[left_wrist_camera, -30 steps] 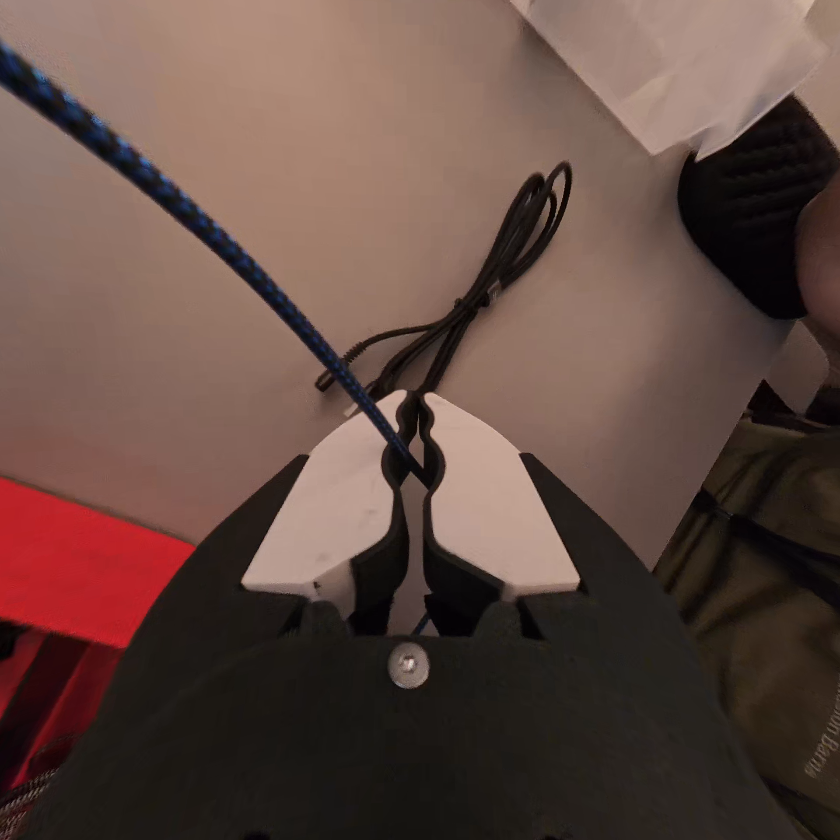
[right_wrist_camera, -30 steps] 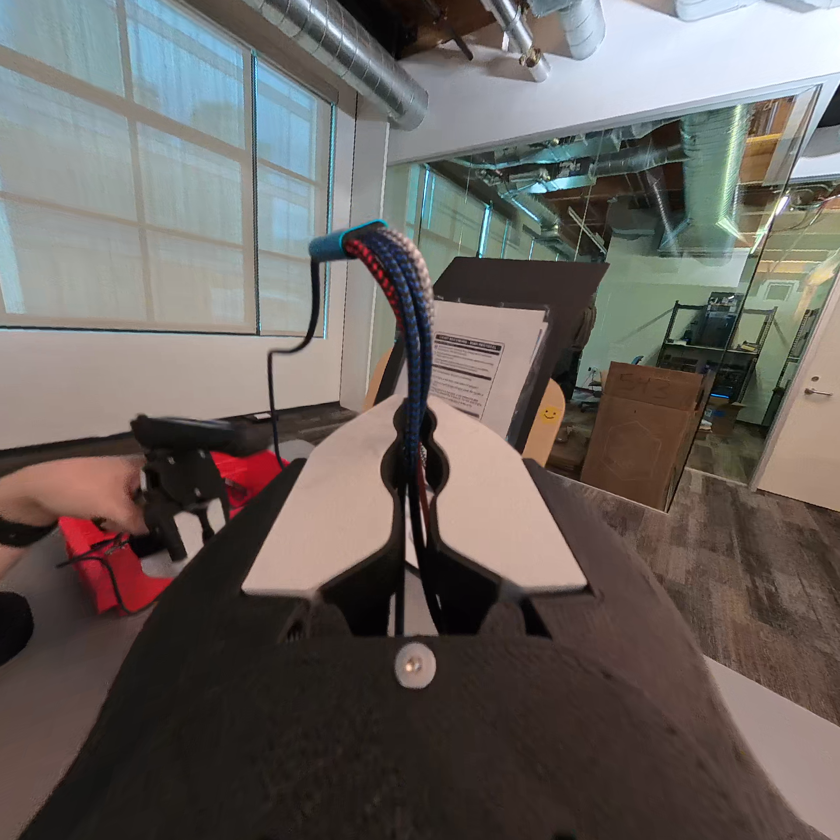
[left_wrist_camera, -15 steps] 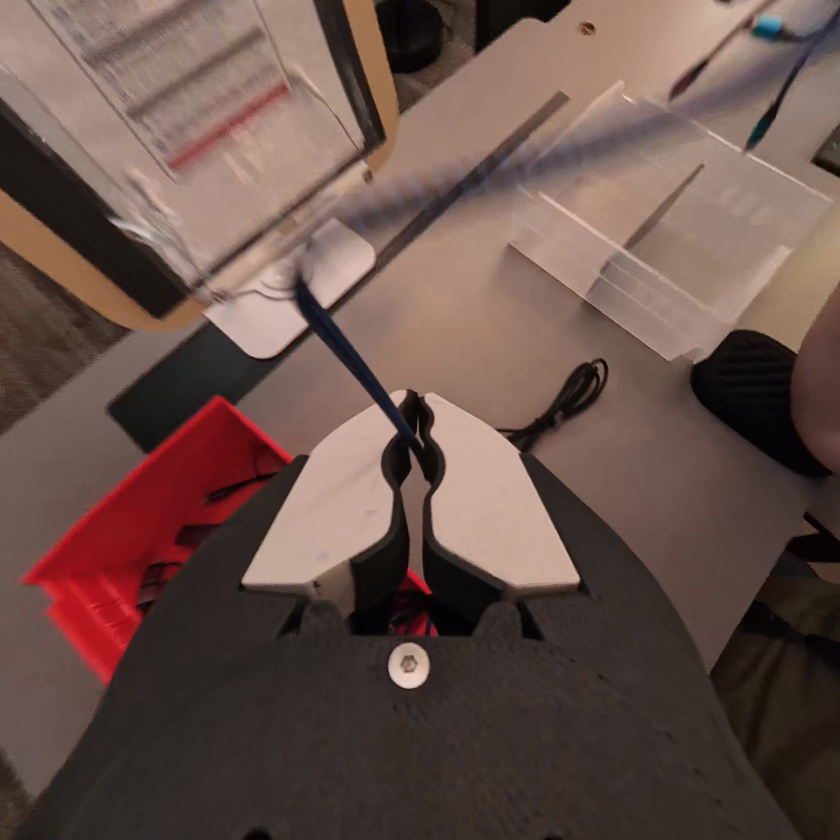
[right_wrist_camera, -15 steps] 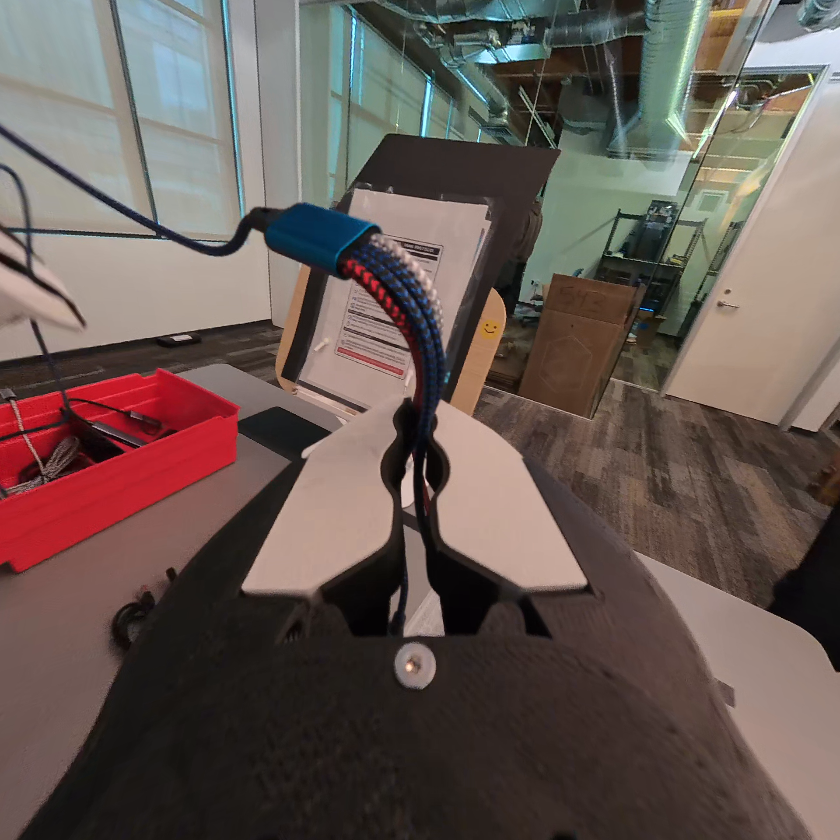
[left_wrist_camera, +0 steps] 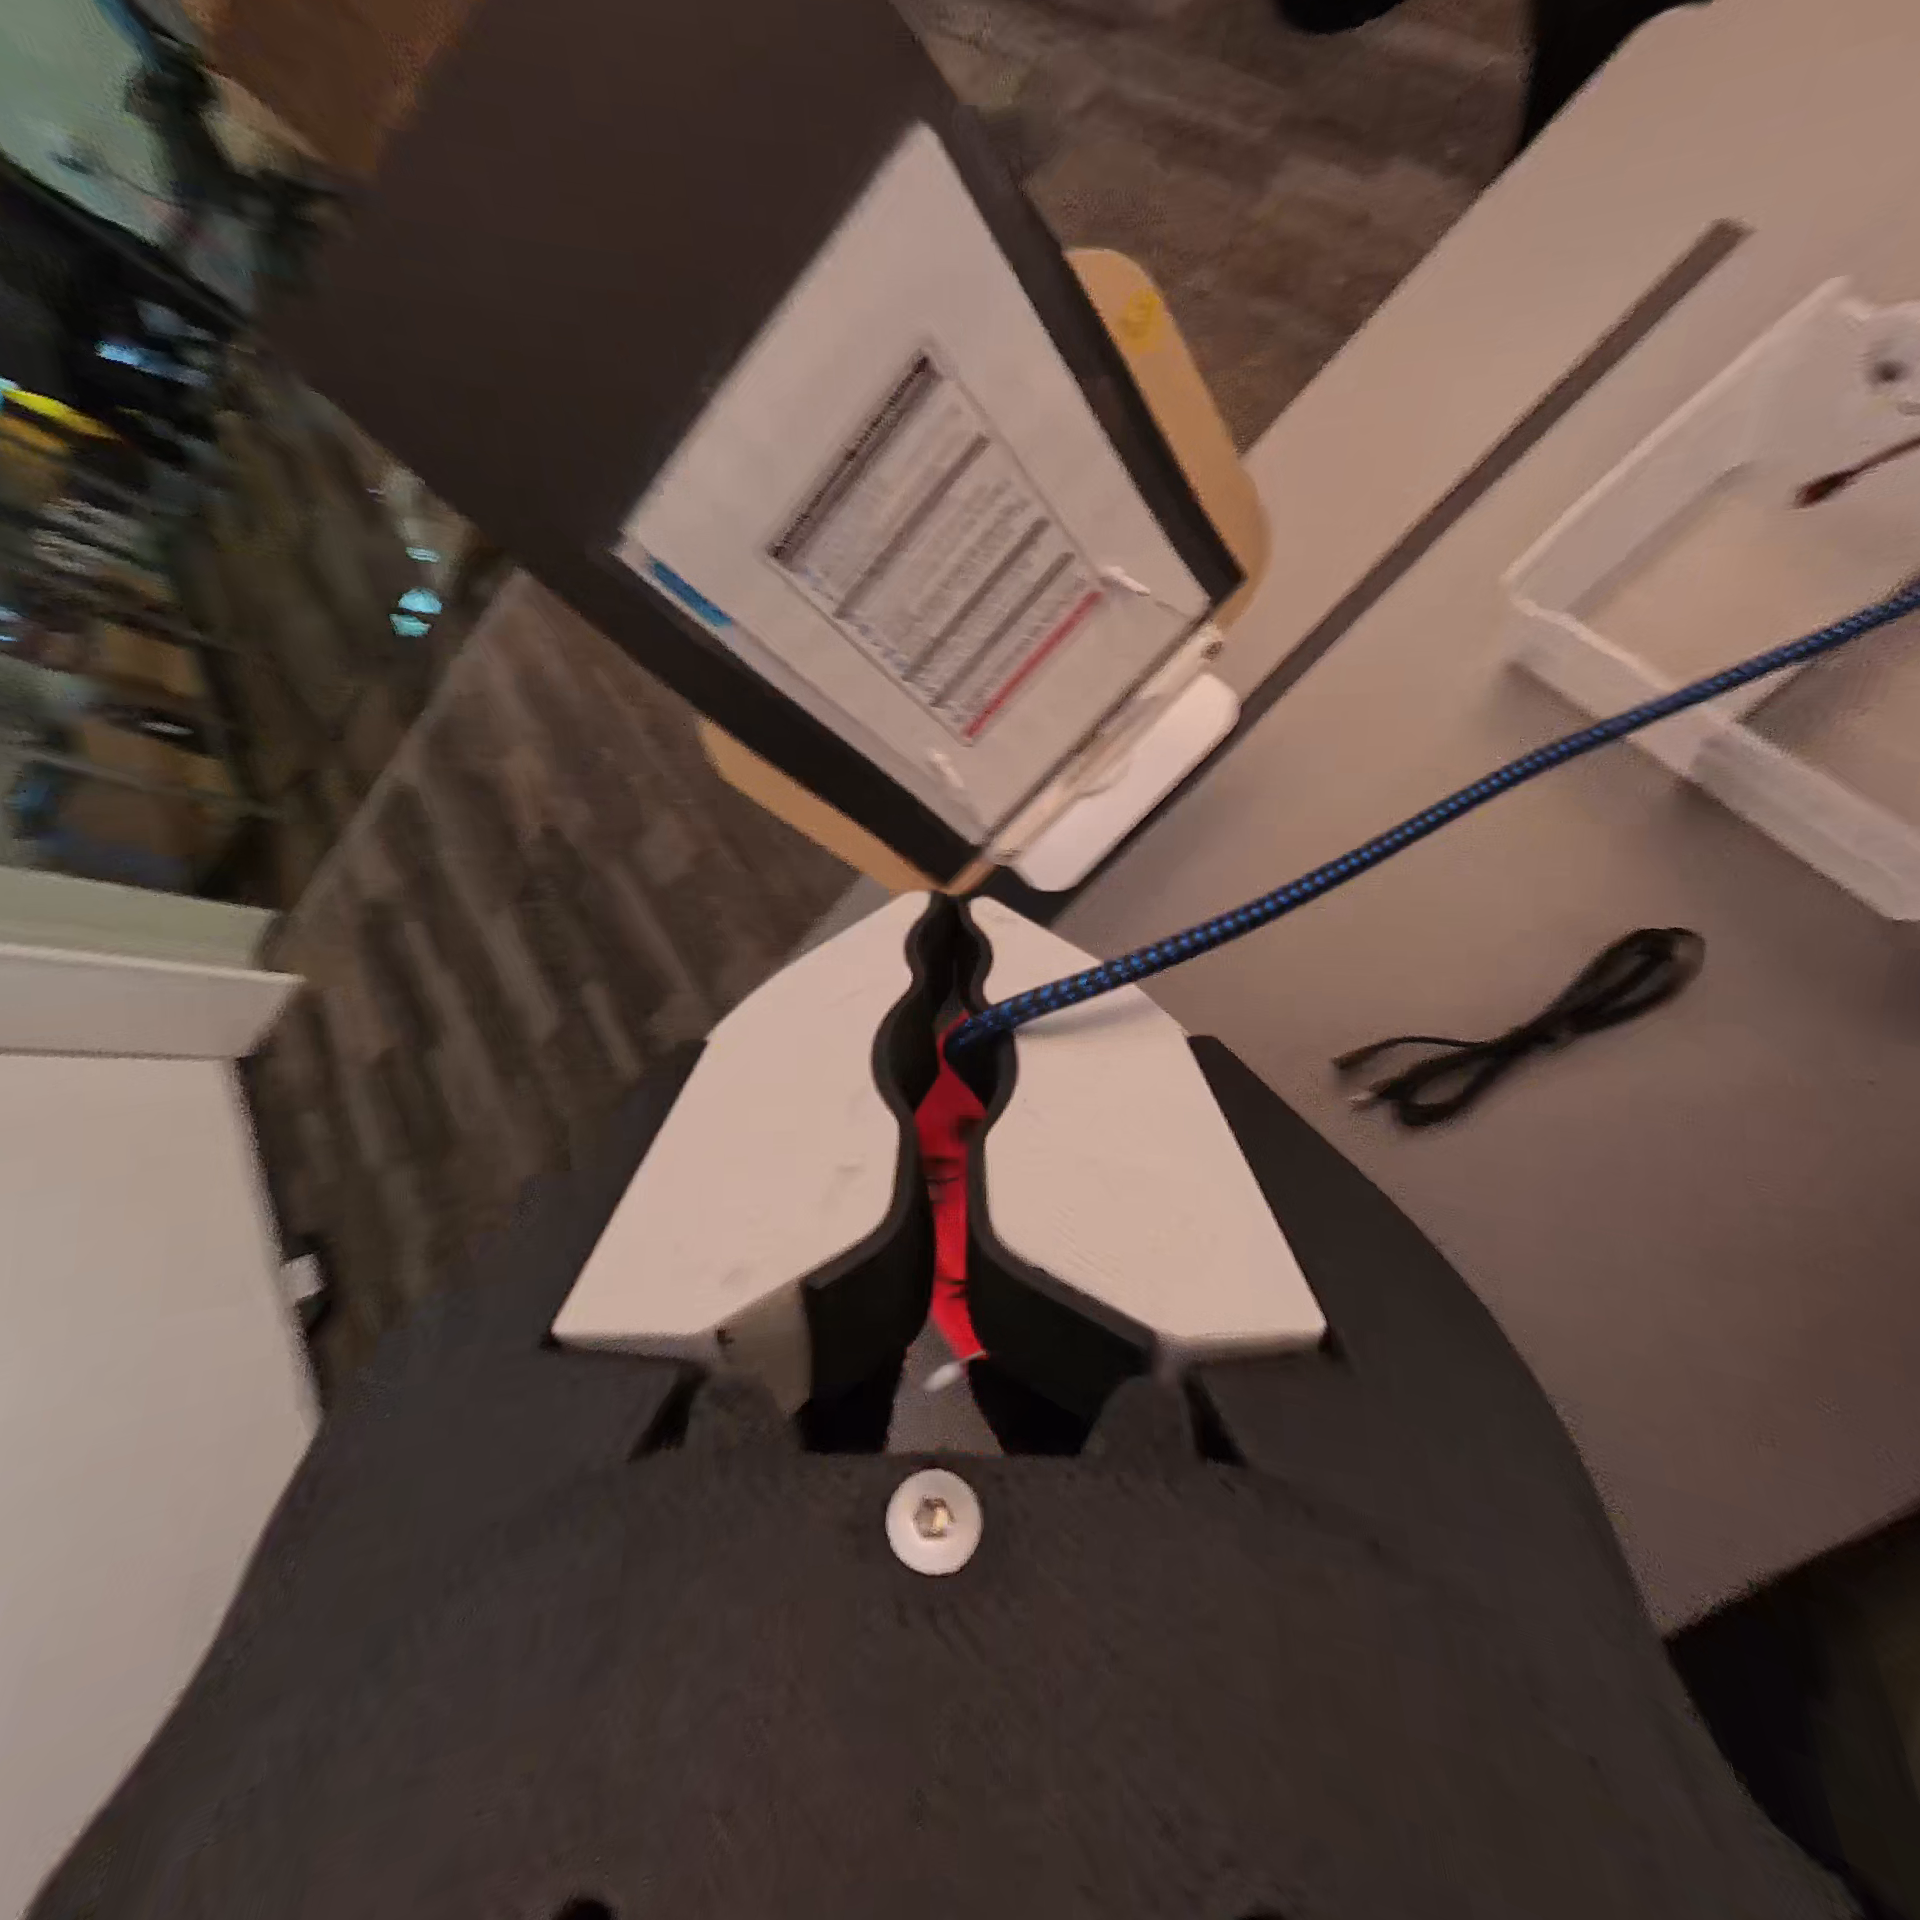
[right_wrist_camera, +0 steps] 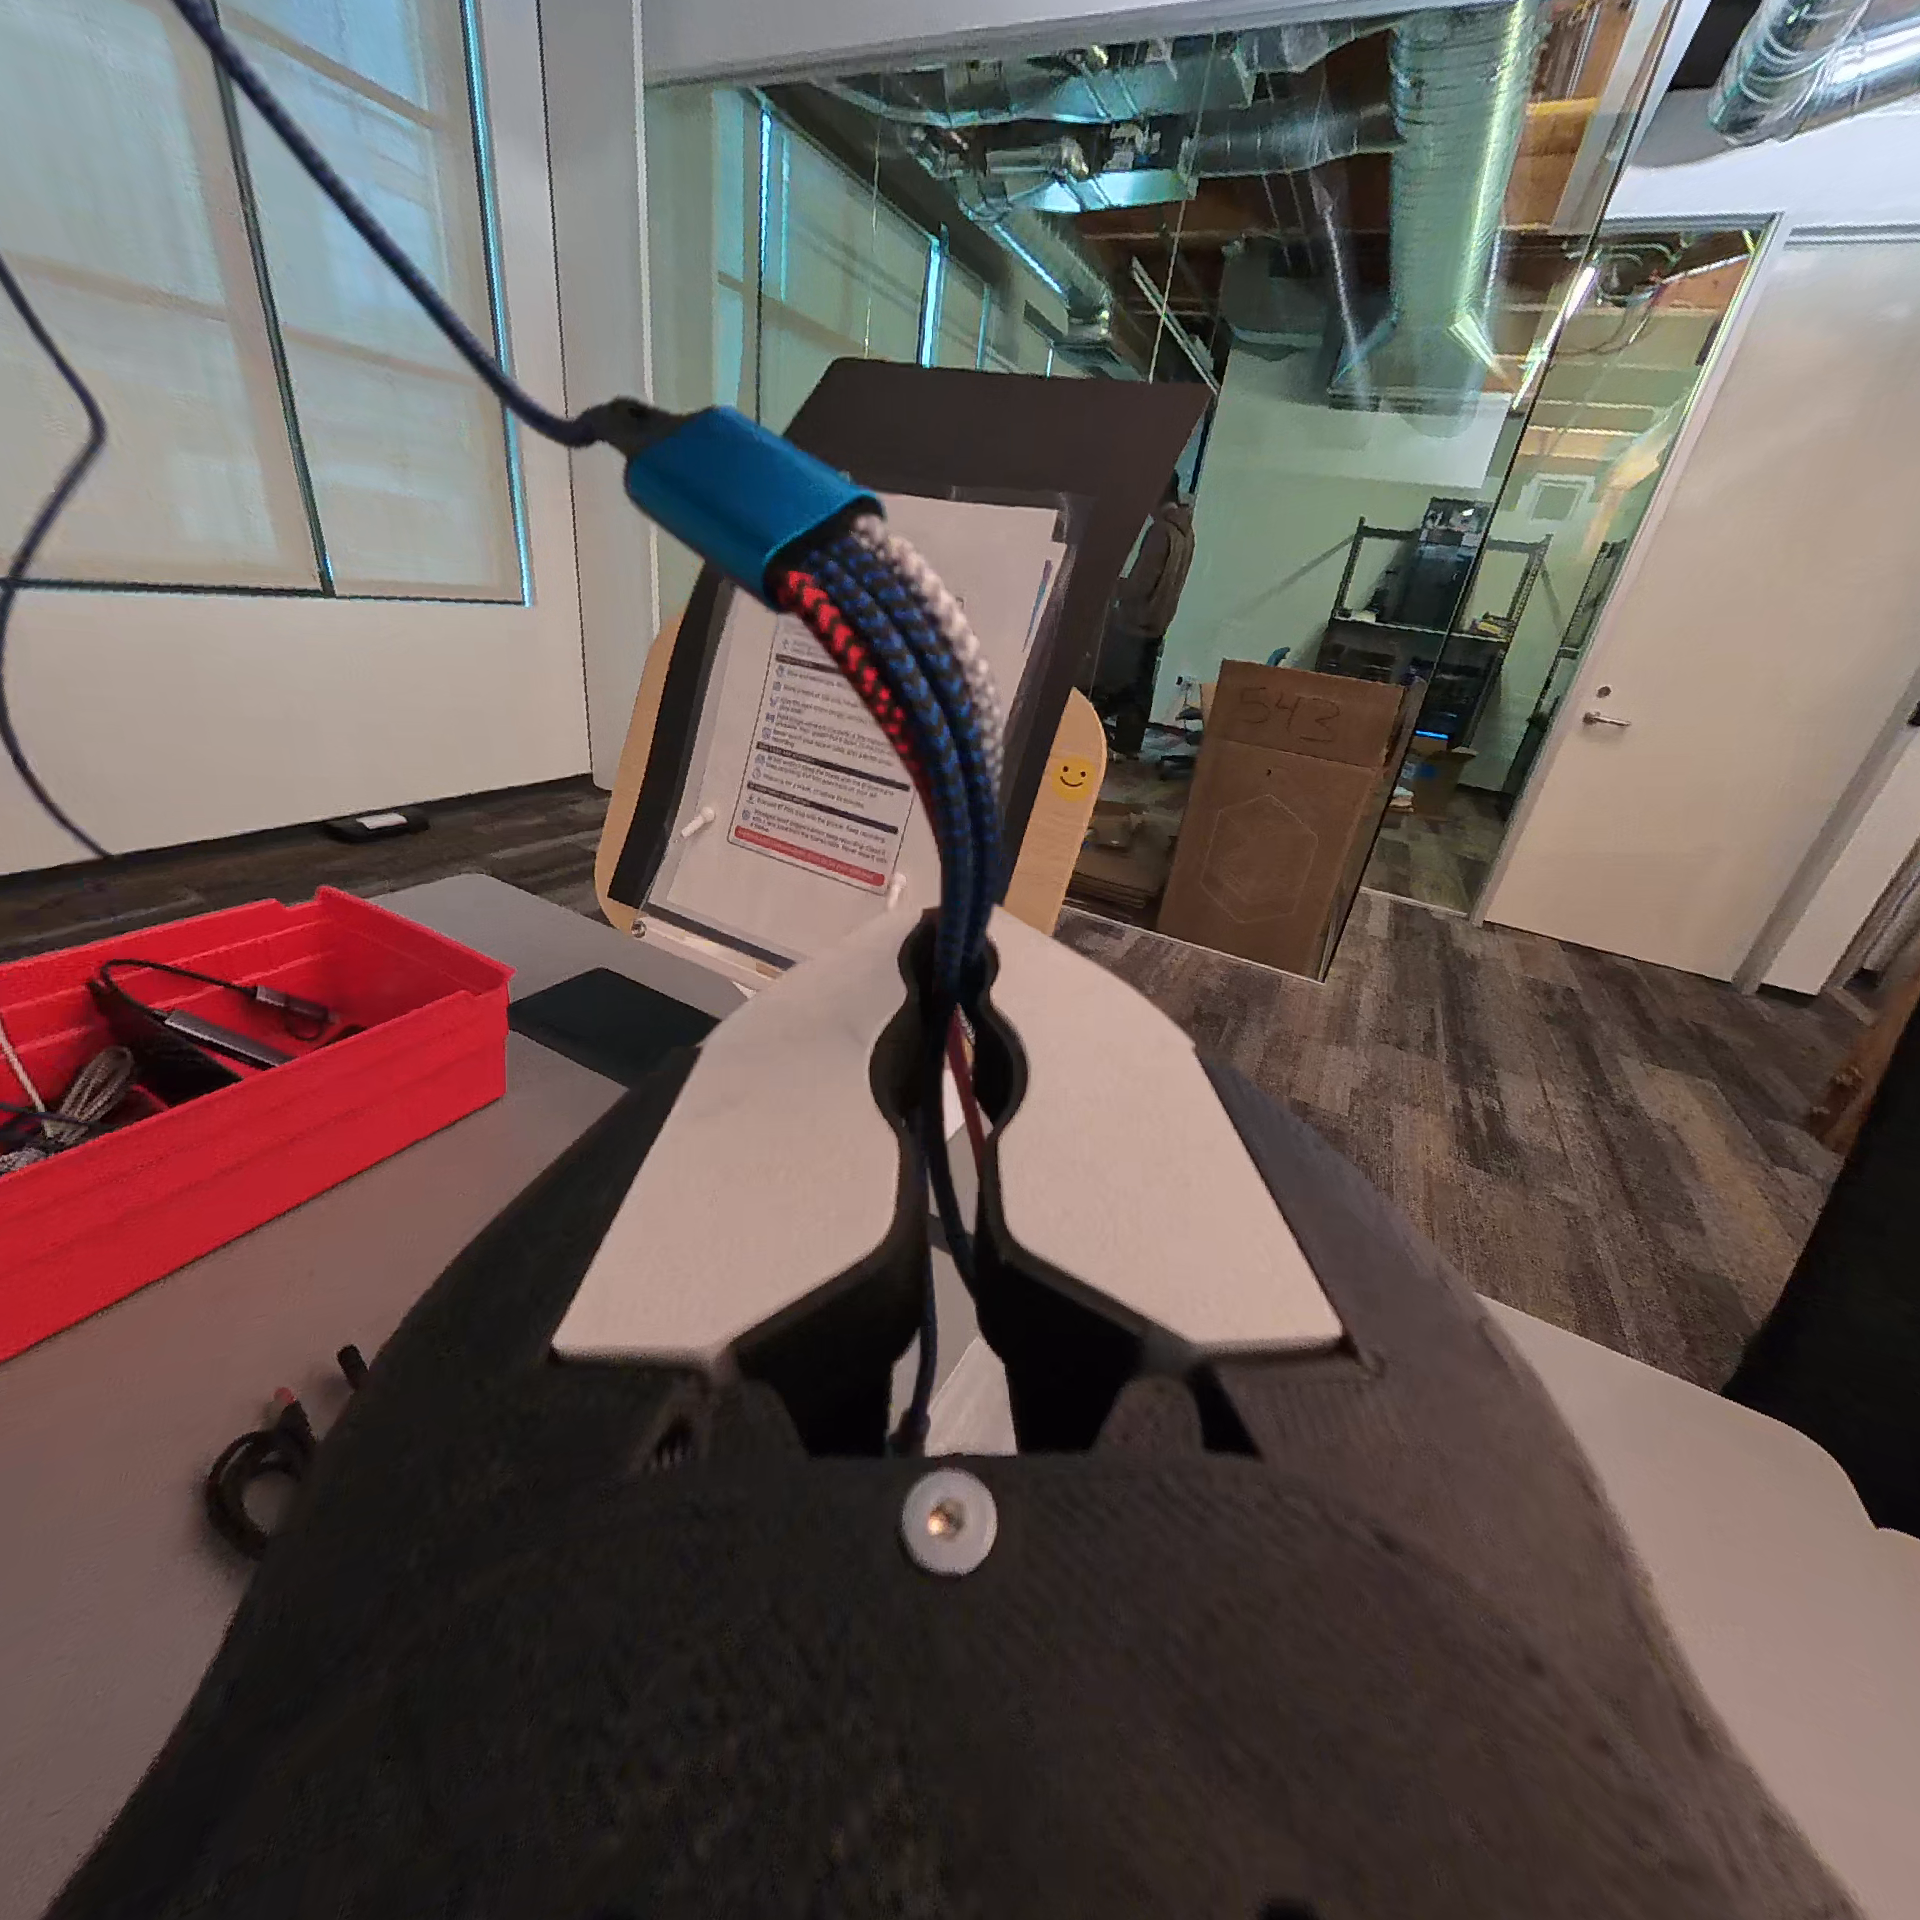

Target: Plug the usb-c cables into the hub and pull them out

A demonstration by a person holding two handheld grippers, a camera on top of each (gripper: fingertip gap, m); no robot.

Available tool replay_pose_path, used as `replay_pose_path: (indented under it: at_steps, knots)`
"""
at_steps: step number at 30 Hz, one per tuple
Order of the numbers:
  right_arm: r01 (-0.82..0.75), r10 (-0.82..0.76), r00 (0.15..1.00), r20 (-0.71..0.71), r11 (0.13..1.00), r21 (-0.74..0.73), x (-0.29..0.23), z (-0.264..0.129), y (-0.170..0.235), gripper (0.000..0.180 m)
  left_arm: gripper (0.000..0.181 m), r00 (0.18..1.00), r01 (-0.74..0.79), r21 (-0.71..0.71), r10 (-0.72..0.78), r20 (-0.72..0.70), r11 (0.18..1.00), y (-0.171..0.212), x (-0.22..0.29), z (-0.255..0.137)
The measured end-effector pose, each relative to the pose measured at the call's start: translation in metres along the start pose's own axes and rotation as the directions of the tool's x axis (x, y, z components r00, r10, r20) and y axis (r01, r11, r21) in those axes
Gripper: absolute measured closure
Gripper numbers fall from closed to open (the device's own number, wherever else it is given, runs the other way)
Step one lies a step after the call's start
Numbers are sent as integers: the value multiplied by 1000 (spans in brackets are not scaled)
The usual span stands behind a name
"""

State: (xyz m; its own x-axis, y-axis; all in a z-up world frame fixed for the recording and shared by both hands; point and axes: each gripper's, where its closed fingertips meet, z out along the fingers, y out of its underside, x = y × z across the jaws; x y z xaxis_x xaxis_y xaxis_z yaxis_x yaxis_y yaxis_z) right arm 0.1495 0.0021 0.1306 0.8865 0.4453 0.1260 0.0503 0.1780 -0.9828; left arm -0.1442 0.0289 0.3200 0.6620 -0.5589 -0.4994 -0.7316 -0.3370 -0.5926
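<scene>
While the left gripper (left_wrist_camera: 948,920) is pinching the blue braided cable (left_wrist_camera: 1434,821) above the table (left_wrist_camera: 1558,1299), the right gripper (right_wrist_camera: 951,935) is clamping the braided cable bundle (right_wrist_camera: 925,707) below its blue sleeve (right_wrist_camera: 748,504), lifted beside the red bin (right_wrist_camera: 312,1081).

Braided cables (right_wrist_camera: 940,717): woven cloth sheath, matt. Splitter sleeve (right_wrist_camera: 743,504): blue, satin metal look. Red bin (right_wrist_camera: 312,1049): smooth plastic. Table (left_wrist_camera: 1455,1299): matt grey. Gripper fingers (right_wrist_camera: 1122,1164): matt white plastic.
</scene>
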Motion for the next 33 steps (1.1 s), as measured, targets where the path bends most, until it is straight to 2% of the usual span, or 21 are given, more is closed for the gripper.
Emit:
replay_pose_path:
  at_steps: [3,5,7,11,14,16,19,21,24,26,28,30,31,33]
  knots:
    - [7,-7,1000,13,1000,22,-8,2,-5,178,181,988,-62,-12,63,138,998,-35,-9,-31]
    - [20,-21,999,27,1000,12,-15,5,-3,176,181,989,-51,3,50,138,999,-55,2,-44]
    - [26,-23,996,88,999,-25,-29,12,3,177,181,995,-50,-49,54,83,998,-56,23,-40]
    - [34,20,962,272,981,-192,-59,19,35,176,181,991,-127,-230,115,-64,965,-6,73,7]
    - [11,160,872,462,938,-347,-90,14,65,176,181,976,-121,-318,54,-212,940,54,118,65]
    - [-20,253,813,525,913,-408,-105,15,76,176,181,954,-112,-365,-3,-301,924,100,152,107]
    - [-98,356,765,537,888,-448,-118,27,84,176,181,907,-46,-390,-125,-402,920,156,201,167]
    - [-69,371,760,534,863,-501,-125,32,100,176,181,847,13,-423,-235,-476,906,184,232,197]
    - [22,323,810,490,818,-575,-126,41,132,176,181,744,44,-460,-336,-577,887,212,272,225]
    - [46,321,808,494,802,-596,-130,44,142,176,180,704,39,-461,-352,-617,887,220,286,233]
    - [55,328,801,501,793,-607,-133,45,147,176,168,692,55,-430,-345,-634,901,217,288,235]
    - [66,318,802,506,794,-604,-133,46,148,176,128,725,57,-395,-309,-615,917,212,278,235]
    - [67,314,803,506,797,-600,-132,46,147,176,119,750,48,-373,-280,-600,927,210,270,233]
    - [62,305,808,504,806,-588,-130,46,144,176,114,799,42,-325,-228,-557,945,203,253,227]
